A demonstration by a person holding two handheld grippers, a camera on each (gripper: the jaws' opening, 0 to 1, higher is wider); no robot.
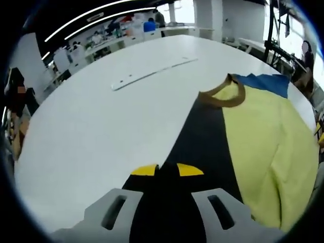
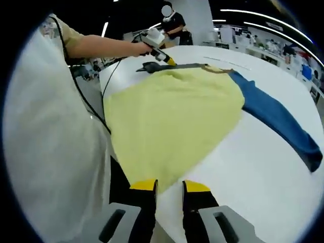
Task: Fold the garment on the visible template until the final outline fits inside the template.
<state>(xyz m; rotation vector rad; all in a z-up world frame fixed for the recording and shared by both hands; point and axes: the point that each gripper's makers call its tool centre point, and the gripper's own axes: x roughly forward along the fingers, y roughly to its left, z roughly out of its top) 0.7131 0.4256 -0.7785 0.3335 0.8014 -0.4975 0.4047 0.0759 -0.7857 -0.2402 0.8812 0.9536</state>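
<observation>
As garment (image 2: 172,126) lies flat, hand-held grippers (image 1: 167,174) hover

A broad white table (image 1: 91,131) spread out ahead of the left gripper, and on it, well ahead and slightly left, lay a long white strip (image 1: 152,74) set at a slant. Beyond the far edge of the table stood rows of desks (image 1: 109,43) with cluttered tops, under long bright ceiling lights (image 1: 96,15). In the right gripper view, a person's pale shirt (image 2: 55,152) rose close on the left, with a thin black cable (image 2: 83,96) running down across it. Far ahead, past the table, another person in dark clothes (image 2: 174,25) stood.
</observation>
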